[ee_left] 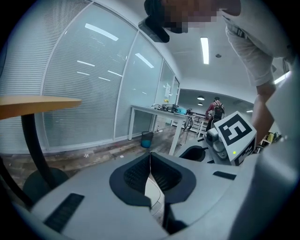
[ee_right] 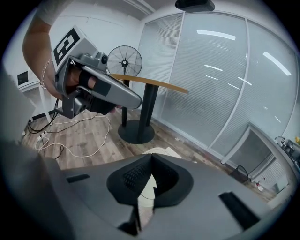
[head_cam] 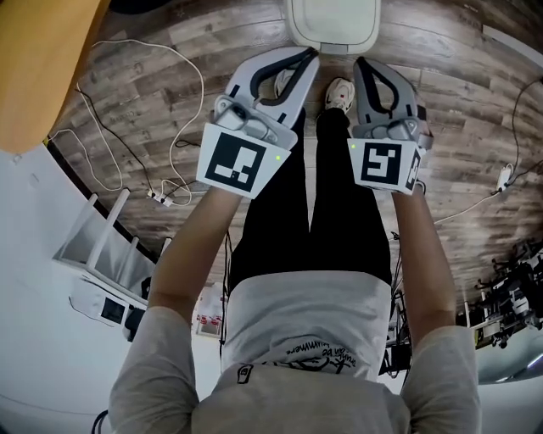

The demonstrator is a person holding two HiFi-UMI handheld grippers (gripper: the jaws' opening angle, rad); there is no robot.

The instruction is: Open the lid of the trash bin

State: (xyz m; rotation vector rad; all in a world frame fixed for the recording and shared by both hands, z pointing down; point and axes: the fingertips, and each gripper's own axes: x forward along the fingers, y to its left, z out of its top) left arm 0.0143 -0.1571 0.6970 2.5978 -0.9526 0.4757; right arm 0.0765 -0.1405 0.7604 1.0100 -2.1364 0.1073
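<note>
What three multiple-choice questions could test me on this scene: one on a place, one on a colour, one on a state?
1. Where is the trash bin?
A) on the floor, just ahead of the person's feet
B) on a tabletop
C) behind the person

2. What colour is the trash bin?
A) black
B) white
C) red

3. How do the left gripper's jaws stand?
A) wide apart
B) closed on a cable
C) together, holding nothing

Answers: 1 A, it stands just beyond the shoes in the head view. 2 B, its top is pale white. 3 C, the tips meet in the left gripper view.
</note>
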